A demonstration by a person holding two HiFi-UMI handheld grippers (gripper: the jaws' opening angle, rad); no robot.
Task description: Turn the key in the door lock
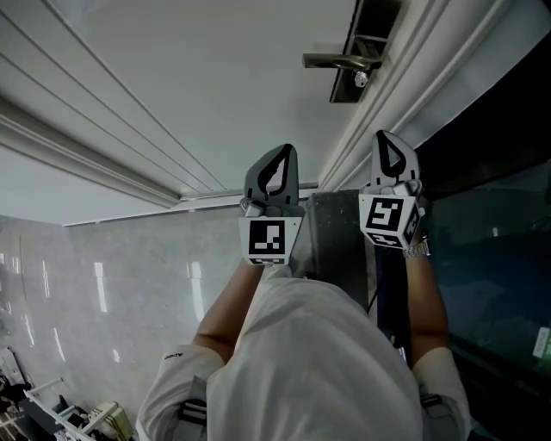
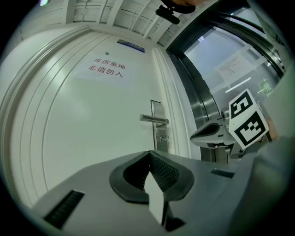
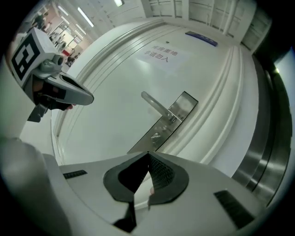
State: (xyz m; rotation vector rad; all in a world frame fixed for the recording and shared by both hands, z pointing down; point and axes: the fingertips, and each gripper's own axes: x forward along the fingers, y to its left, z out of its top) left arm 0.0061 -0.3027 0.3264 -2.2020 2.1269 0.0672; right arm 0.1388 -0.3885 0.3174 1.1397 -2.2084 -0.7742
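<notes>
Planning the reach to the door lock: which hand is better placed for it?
Right, probably. In the head view the right tongs sit nearer the lock plate than the left tongs. Both are shut, so the right would need to open first.

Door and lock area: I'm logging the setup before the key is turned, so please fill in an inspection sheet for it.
Surface: white panelled door with a red sign on it.
Job's things: lever handle on a metal lock plate; a small fitting under the handle, too small to tell as a key.
Clutter: unclear items on the pale floor at the head view's lower left.
Grippers: left gripper and right gripper are raised, apart from the door, fingers together, nothing between them.
Cables: nothing seen.
Surroundings: metal-framed glass panel right of the door, with a paper notice on it.
</notes>
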